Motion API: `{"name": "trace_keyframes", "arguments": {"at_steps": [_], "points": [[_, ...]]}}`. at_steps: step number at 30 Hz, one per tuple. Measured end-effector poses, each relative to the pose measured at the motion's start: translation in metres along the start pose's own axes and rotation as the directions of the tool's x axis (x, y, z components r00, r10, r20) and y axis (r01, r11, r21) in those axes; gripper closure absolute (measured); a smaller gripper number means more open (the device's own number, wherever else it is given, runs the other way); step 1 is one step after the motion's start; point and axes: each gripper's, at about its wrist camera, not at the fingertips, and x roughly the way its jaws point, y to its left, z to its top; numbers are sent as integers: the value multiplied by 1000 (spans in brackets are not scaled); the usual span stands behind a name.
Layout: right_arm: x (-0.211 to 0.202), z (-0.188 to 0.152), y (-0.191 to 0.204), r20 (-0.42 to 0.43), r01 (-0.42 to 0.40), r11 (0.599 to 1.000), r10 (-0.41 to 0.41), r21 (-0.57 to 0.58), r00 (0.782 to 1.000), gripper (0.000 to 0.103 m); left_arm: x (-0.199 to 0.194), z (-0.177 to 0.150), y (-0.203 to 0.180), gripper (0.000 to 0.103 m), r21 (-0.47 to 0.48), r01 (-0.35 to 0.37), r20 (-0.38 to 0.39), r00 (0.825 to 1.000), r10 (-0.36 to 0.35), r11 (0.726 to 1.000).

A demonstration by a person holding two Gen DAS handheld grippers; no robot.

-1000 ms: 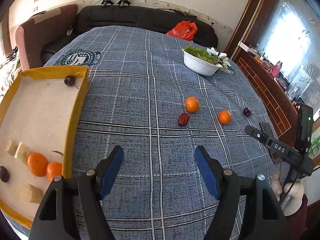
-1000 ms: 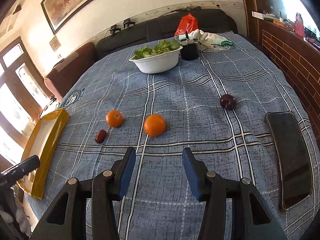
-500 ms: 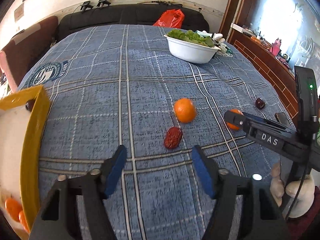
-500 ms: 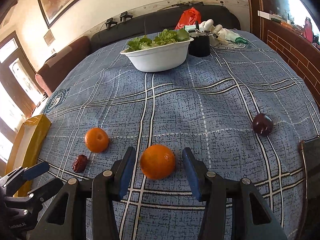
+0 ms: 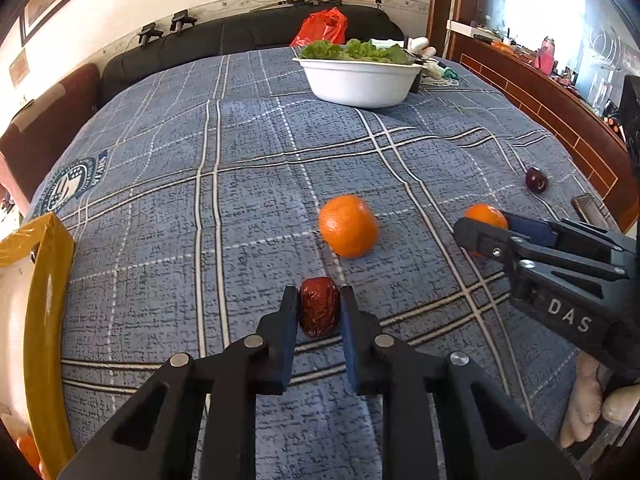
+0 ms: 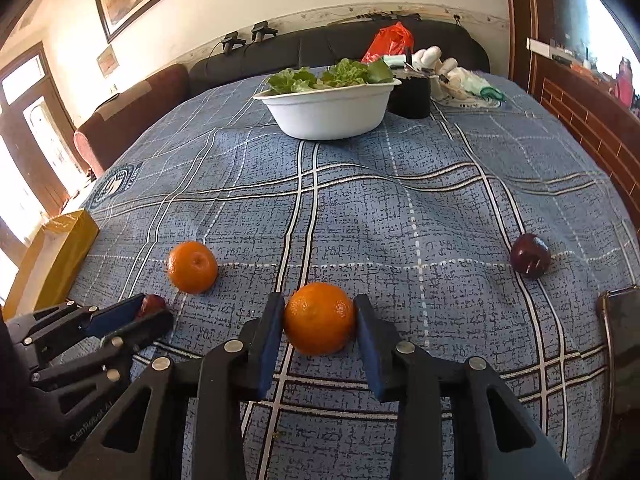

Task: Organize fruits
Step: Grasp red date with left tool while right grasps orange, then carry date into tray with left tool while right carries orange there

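Note:
My left gripper (image 5: 319, 312) is shut on a dark red date (image 5: 319, 306) that rests on the blue checked cloth; it also shows in the right wrist view (image 6: 150, 310). My right gripper (image 6: 318, 322) is shut on an orange (image 6: 320, 318), also seen in the left wrist view (image 5: 484, 216). A second orange (image 5: 348, 226) lies loose between them (image 6: 192, 267). A dark plum (image 6: 530, 255) lies to the right (image 5: 536, 180). The yellow tray (image 5: 44, 280) is at the left edge.
A white bowl of lettuce (image 6: 328, 108) stands at the back, with a black cup (image 6: 412, 94) and a bag beside it. A phone (image 6: 624, 344) lies at the right edge. A sofa and a red bag (image 5: 320, 28) are behind the table.
Both grippers moved forward and down to the fruit and closed. The left jaws closed on the date, the right jaws on the orange.

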Motion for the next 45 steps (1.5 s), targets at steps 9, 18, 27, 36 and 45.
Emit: {"name": "trace_keyframes", "arguments": {"at_steps": [9, 18, 27, 36, 45], "points": [[-10, -3, 0, 48, 15, 1000, -15, 1, 999, 66, -51, -15, 23, 84, -104, 11, 70, 998, -4, 995], [-28, -8, 11, 46, -44, 999, 42, 33, 998, 65, -139, -56, 90, 84, -240, -30, 161, 984, 71, 970], [-65, -20, 85, 31, -170, 984, 172, -55, 985, 65, -201, -97, 164, 83, -371, -117, 202, 958, 203, 921], [-79, -25, 159, 8, -237, 956, 242, -174, 970, 64, -213, -130, 208, 83, -441, -126, 189, 955, 230, 889], [-78, -48, 188, -43, -290, 931, 288, -223, 957, 64, -226, -168, 211, 83, -536, -90, 201, 952, 231, 839]]}}
